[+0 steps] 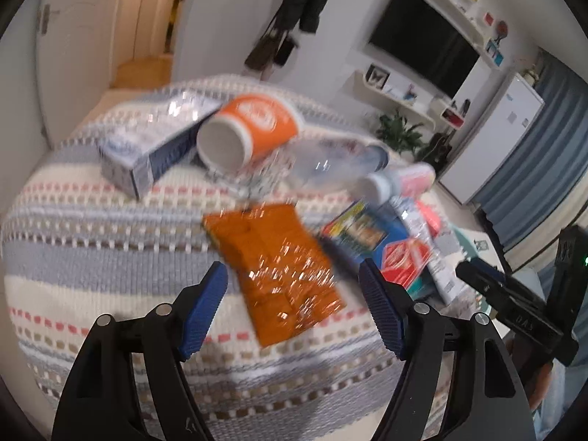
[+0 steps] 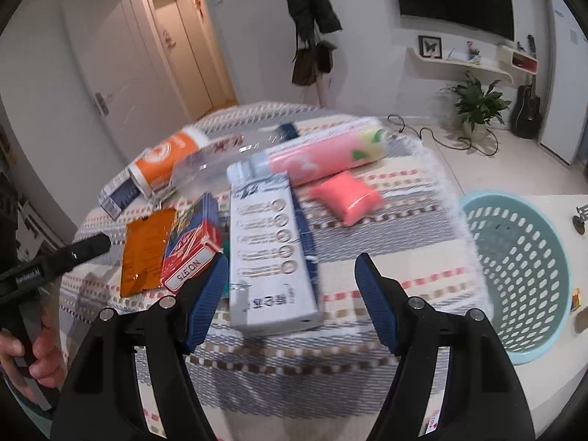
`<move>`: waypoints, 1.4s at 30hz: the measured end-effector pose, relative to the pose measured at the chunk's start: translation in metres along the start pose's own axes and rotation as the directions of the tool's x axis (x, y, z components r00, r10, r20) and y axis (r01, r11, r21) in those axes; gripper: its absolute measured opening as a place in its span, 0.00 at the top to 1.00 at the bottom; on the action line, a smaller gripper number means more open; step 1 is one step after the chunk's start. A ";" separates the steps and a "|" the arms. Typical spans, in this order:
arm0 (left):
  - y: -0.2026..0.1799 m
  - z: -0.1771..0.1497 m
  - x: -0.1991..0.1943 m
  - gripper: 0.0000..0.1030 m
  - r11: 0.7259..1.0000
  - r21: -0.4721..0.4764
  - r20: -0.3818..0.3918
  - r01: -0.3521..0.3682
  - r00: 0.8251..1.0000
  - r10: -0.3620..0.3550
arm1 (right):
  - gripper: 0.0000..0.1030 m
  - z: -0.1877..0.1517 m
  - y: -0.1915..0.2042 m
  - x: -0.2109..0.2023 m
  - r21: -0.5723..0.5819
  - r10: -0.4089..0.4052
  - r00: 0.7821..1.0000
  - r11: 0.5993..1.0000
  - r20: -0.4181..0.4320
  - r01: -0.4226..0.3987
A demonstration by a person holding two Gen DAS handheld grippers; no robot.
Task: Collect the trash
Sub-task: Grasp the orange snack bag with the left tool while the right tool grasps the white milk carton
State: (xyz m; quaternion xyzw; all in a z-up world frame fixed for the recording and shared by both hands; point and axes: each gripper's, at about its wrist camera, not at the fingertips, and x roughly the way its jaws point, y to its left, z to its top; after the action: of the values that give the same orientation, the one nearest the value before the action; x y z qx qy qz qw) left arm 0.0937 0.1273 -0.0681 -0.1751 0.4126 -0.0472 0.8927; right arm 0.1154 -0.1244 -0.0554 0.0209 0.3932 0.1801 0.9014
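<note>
On the striped cloth (image 2: 386, 198) lie one orange cup (image 2: 161, 163), one orange packet (image 2: 147, 253), one long white box (image 2: 272, 257) and one pink pouch (image 2: 347, 196); beside the cloth stands one teal basket (image 2: 522, 272). Left gripper (image 1: 294, 294) and right gripper (image 2: 290, 290) hover spread wide, empty.

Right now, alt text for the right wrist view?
Open right tongs hover over a long white box among trash on a striped cloth: orange wrapper, red card pack, pink pouch. An empty teal basket sits at right.
</note>
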 end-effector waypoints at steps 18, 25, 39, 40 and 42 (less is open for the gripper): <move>-0.032 0.014 0.057 0.27 0.967 0.177 -0.020 -0.183 0.982 0.189 | 0.19 0.011 0.004 0.034 -0.039 -0.115 0.991 0.993 -0.074 0.113; -0.014 0.006 0.041 0.48 0.971 0.181 -0.005 -0.159 0.987 0.162 | 0.17 0.015 0.011 0.040 -0.049 -0.094 0.990 0.995 -0.102 0.090; 0.011 -0.004 0.022 0.64 0.986 0.145 0.008 -0.088 0.996 0.088 | 0.15 0.016 0.026 0.061 -0.135 -0.151 0.979 0.982 -0.136 0.133; 0.012 -0.005 0.019 0.64 0.986 0.142 0.012 -0.086 0.996 0.085 | 0.21 0.018 0.023 0.064 -0.118 -0.142 0.980 0.985 -0.143 0.126; 0.012 -0.006 0.014 0.64 0.986 0.142 0.021 -0.084 0.996 0.081 | 0.38 0.021 0.018 0.068 -0.094 -0.121 0.980 0.990 -0.160 0.107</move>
State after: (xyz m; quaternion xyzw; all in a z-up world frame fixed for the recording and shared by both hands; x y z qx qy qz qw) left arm 0.0973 0.1340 -0.0859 -0.0941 0.4082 -0.0382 0.9072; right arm 0.1671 -0.0819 -0.0855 -0.0549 0.4592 0.1459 0.8745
